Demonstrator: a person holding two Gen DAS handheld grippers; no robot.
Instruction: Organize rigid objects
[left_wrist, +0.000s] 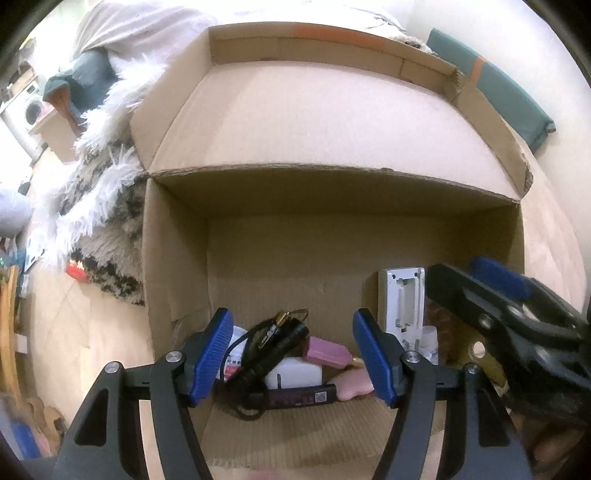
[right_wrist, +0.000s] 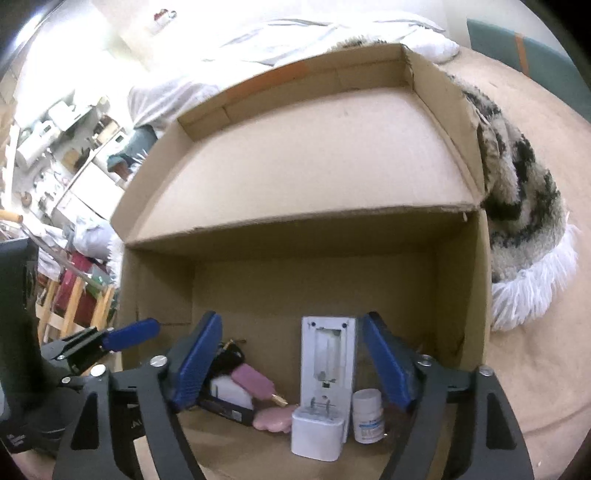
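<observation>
Cardboard box (right_wrist: 306, 291) already holds flashlight (left_wrist: 275, 349), charger (right_wrist: 319, 430), pill bottle (right_wrist: 367, 415) and white panel (right_wrist: 328, 354); left gripper (left_wrist: 293, 356) and right gripper (right_wrist: 291, 363) both spread open above them, empty, nothing visibly left outside

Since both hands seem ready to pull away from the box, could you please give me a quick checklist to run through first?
1. Left tongs open, nothing gripped: ok.
2. Right tongs open, nothing gripped: ok.
3. White plug resting on the cardboard box floor: ok.
4. Pill bottle upright: ok.
5. Flashlight lying stable in the pile: cannot tell.
6. More items waiting outside the box: cannot tell.
</observation>
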